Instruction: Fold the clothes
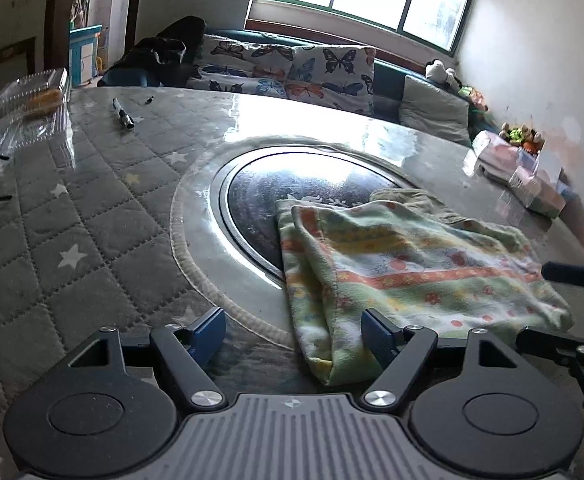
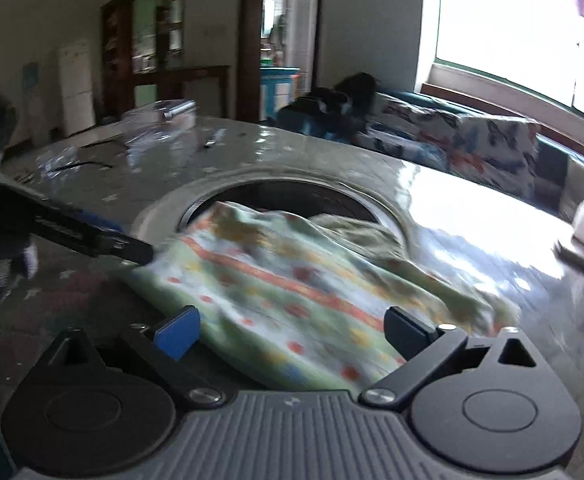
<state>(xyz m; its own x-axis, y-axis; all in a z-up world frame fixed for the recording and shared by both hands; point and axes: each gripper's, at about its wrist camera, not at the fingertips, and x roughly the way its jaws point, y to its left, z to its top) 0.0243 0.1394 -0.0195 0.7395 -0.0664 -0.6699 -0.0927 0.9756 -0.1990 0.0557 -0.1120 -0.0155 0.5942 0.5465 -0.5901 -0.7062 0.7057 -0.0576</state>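
Clamshell box [image 1: 27, 108] sits far left on the quilted table [image 1: 91, 208], a pen [image 1: 123, 114] just beyond it. Left gripper [image 1: 294, 338] hovers low, jaws apart, the cloth's folded corner between them (nothing pinched). Striped cloth [image 1: 412, 264] lies half over the dark round inset [image 1: 251, 200]. Right gripper [image 2: 292, 336] spreads wide over the cloth's near edge.

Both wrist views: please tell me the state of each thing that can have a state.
left gripper: open, holding nothing.
right gripper: open, cloth between its jaws, not gripped.
patterned cloth: folded over, lying flat on the table, partly over the dark round inset.
clear plastic box: lid shut.
pen: lying flat.
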